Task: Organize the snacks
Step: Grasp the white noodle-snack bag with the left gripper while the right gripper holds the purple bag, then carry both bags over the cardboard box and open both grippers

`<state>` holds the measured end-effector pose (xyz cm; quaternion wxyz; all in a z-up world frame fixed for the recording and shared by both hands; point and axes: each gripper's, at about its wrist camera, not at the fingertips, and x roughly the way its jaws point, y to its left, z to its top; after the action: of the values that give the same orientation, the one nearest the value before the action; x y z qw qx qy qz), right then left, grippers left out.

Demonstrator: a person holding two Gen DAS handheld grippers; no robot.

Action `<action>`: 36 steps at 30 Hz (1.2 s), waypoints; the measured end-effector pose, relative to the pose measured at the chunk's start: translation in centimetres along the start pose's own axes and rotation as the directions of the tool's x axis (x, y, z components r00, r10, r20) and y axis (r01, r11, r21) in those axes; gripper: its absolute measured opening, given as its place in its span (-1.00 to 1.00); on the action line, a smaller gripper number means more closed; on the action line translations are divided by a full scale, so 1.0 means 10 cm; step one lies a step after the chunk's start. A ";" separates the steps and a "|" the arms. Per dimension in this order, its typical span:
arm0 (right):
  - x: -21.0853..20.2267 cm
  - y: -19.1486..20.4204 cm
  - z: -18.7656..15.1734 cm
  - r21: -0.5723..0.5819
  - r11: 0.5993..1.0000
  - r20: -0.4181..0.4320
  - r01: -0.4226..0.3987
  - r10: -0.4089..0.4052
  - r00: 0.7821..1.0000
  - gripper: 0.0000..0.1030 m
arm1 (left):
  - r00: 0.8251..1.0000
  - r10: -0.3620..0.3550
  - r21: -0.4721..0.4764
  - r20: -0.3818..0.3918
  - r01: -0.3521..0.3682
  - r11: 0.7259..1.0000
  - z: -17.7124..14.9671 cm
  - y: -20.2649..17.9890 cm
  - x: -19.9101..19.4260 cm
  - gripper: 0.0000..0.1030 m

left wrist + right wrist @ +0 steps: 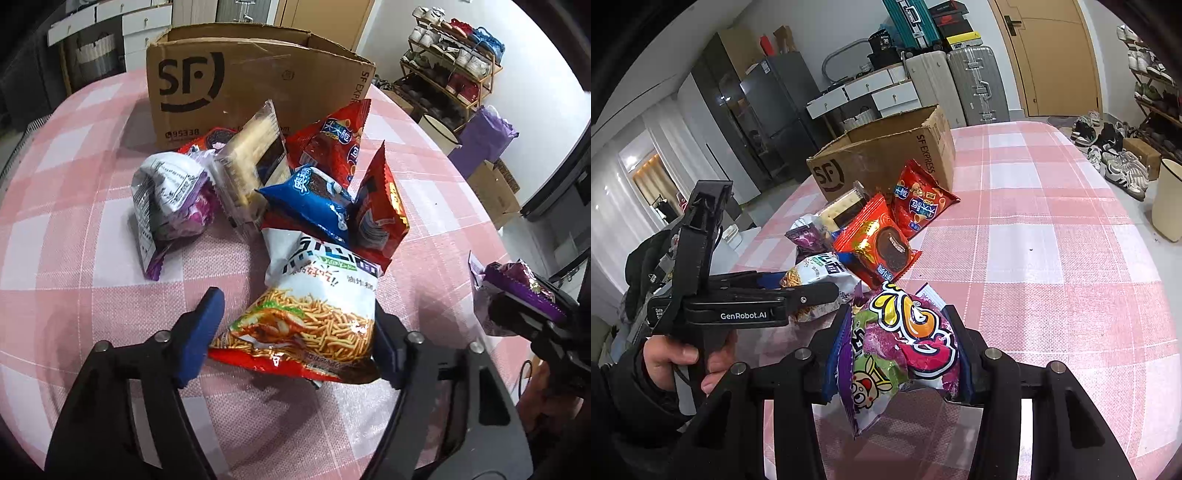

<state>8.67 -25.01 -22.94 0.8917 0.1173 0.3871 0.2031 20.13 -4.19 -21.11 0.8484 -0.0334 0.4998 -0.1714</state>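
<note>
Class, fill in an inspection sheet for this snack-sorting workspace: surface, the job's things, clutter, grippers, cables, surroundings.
Surface: table under a pink and white checked cloth.
Job's things: open cardboard box at the far side; a loose heap of snack packets before it, among them a blue packet and a cracker pack.
Clutter: nothing seen.
Grippers: left gripper has its fingers either side of the noodle snack bag; right gripper is shut on the purple snack bag, held off to the right of the heap.
Cables: nothing seen for certain.
Surroundings: shoe rack, suitcases, fridge, wooden door.
</note>
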 end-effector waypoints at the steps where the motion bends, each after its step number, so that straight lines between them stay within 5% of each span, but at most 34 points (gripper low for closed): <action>1: -0.01 0.01 0.00 -0.001 1.000 0.002 0.000 0.000 1.000 -0.06 | 1.000 -0.004 0.000 0.005 0.004 1.000 0.00 0.01 -0.01 0.28; 3: -0.02 0.03 0.01 -0.005 1.000 0.006 -0.001 0.001 1.000 -0.06 | 0.999 -0.042 0.002 0.025 0.042 0.999 -0.09 0.05 -0.06 -0.15; 21: -0.09 0.16 0.08 -0.016 1.000 0.030 -0.026 0.026 0.999 -0.05 | 0.996 -0.054 0.032 0.073 0.052 0.998 -0.21 0.06 -0.39 -0.16; 27: -0.15 0.28 0.23 -0.032 0.997 0.052 -0.065 0.066 0.996 -0.05 | 0.994 -0.010 0.031 0.107 0.007 0.999 -0.18 0.08 -0.69 -0.16; 36: -0.18 0.46 0.60 -0.076 0.991 0.081 -0.105 0.112 0.990 -0.05 | 0.988 -0.061 0.050 0.139 0.055 0.997 0.00 0.13 -1.09 -0.15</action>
<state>10.73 -22.04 -16.08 0.8987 0.1146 0.3342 0.2599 15.67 0.59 -12.25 0.8767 -0.0407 0.4335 -0.2046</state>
